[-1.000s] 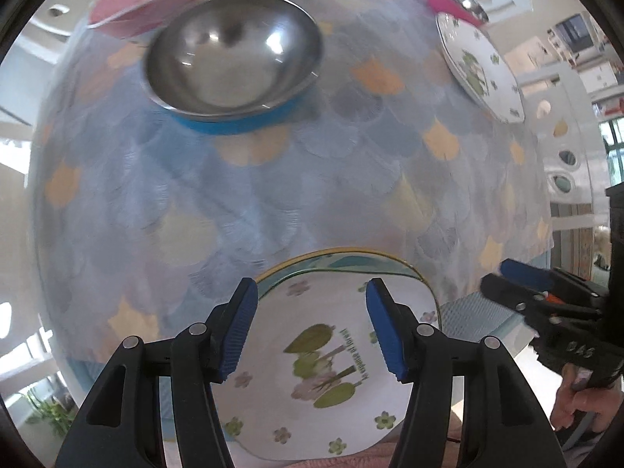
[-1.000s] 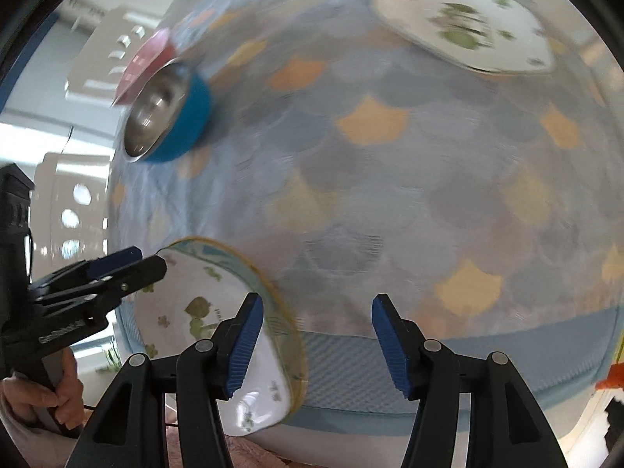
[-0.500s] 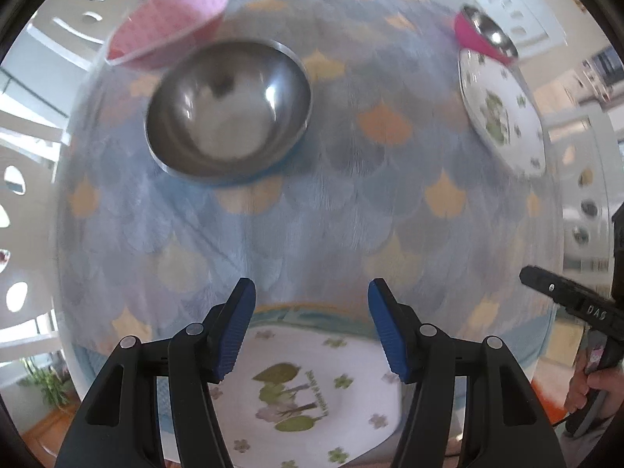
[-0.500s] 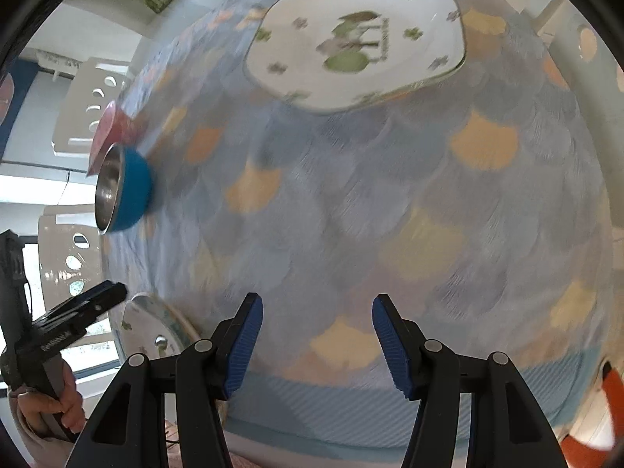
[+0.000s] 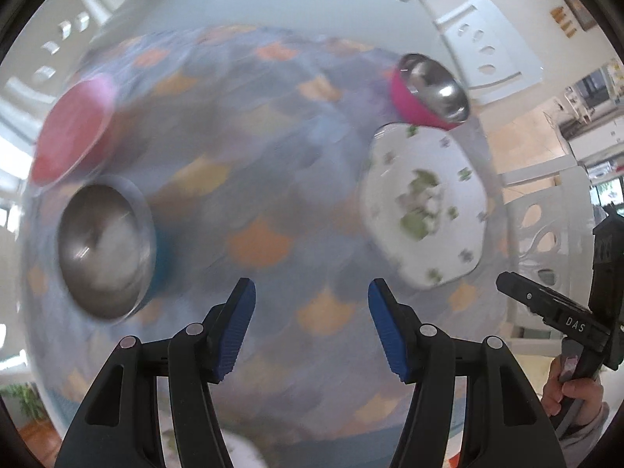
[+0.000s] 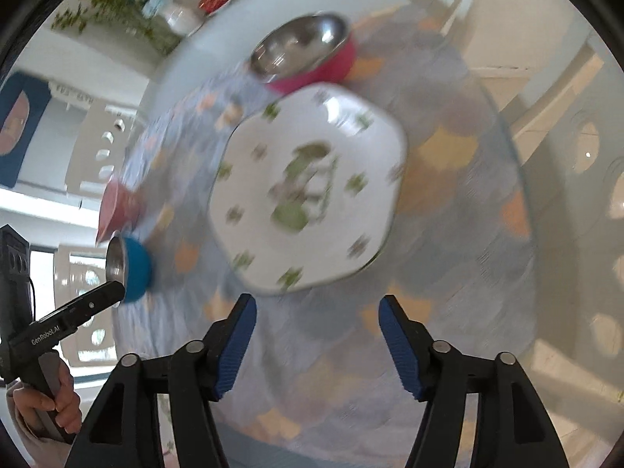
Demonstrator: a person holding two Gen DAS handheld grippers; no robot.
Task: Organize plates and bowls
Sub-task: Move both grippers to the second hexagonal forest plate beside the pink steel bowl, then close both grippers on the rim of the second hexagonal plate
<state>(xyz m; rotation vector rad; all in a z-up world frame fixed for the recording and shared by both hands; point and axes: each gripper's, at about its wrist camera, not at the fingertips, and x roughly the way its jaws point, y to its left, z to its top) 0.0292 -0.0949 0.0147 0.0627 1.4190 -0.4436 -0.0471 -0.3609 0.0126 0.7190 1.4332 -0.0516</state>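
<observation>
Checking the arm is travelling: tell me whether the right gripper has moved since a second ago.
Yes. The right gripper, jaws opening and empty, moved across the tablecloth toward the white floral plate, now just ahead.

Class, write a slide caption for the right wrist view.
Right gripper, jaws opening and empty, above a floral plate.

white cut-out chairs ring the table; flower vase behind

Open left hand-held gripper over tablecloth, floral plate, blue-sided steel bowl
</observation>
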